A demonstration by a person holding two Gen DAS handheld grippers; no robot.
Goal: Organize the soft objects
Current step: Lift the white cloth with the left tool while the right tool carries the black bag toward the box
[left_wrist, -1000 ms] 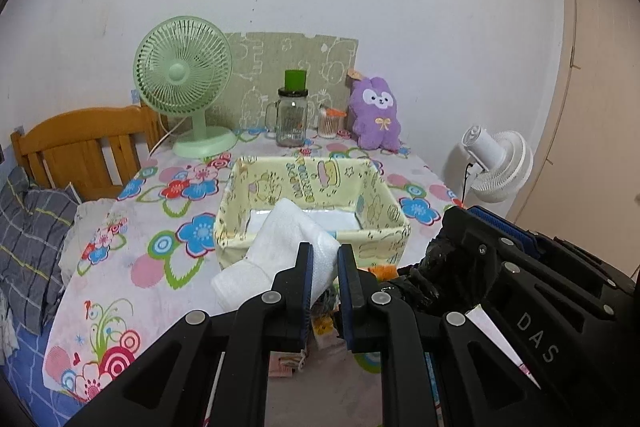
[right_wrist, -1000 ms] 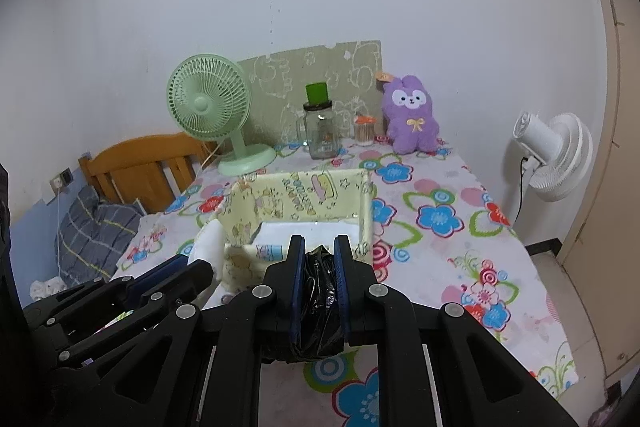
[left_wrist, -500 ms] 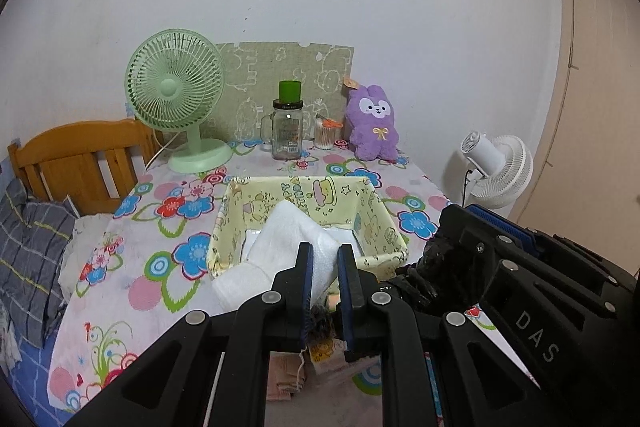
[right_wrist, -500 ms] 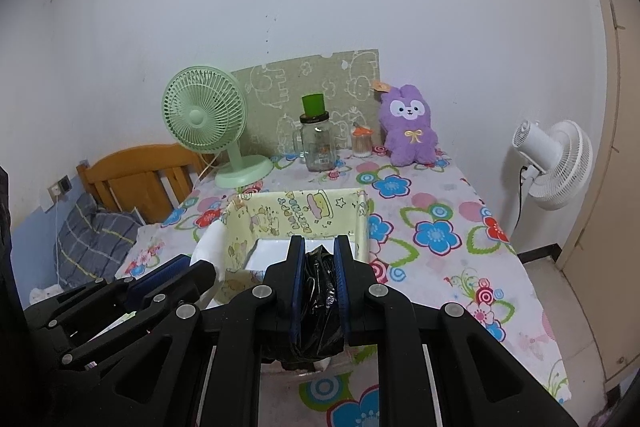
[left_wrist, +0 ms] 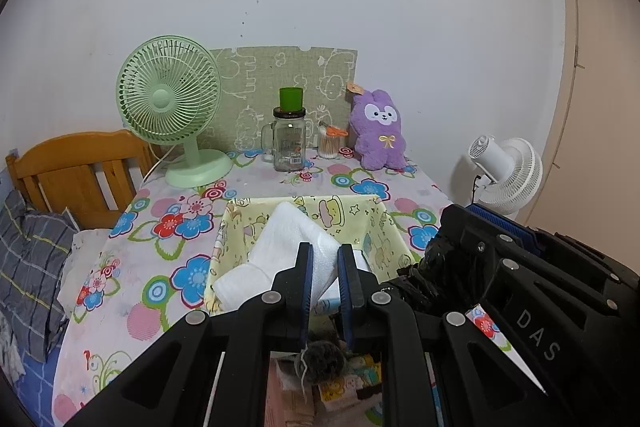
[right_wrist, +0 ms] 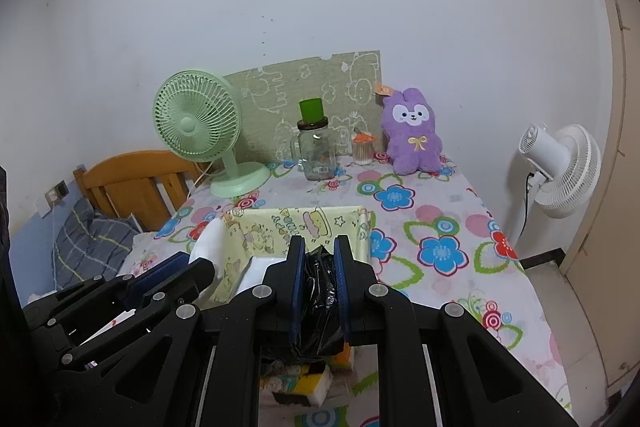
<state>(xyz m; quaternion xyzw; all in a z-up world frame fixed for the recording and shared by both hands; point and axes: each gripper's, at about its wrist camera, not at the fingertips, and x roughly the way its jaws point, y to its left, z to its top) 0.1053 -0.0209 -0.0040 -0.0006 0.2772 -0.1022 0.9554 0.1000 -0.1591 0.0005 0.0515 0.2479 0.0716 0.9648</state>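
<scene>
I see the table (left_wrist: pixel 120 311) under its flowered cloth, with the green fan (left_wrist: pixel 170 107), glass jar (left_wrist: pixel 289 143) and purple plush rabbit (left_wrist: pixel 379 129) lined along the far edge by the wall. Near the front sits the yellow fabric basket (left_wrist: pixel 380 239). My left gripper (left_wrist: pixel 324 275) has its fingers clamped on a white towel (left_wrist: pixel 288 247), which drapes over the basket's near rim and partly into it. My right gripper (right_wrist: pixel 317 267) is closed tight on a crumpled black plastic bag (right_wrist: pixel 320 303), held above the basket's near right corner, just beside the left gripper.
</scene>
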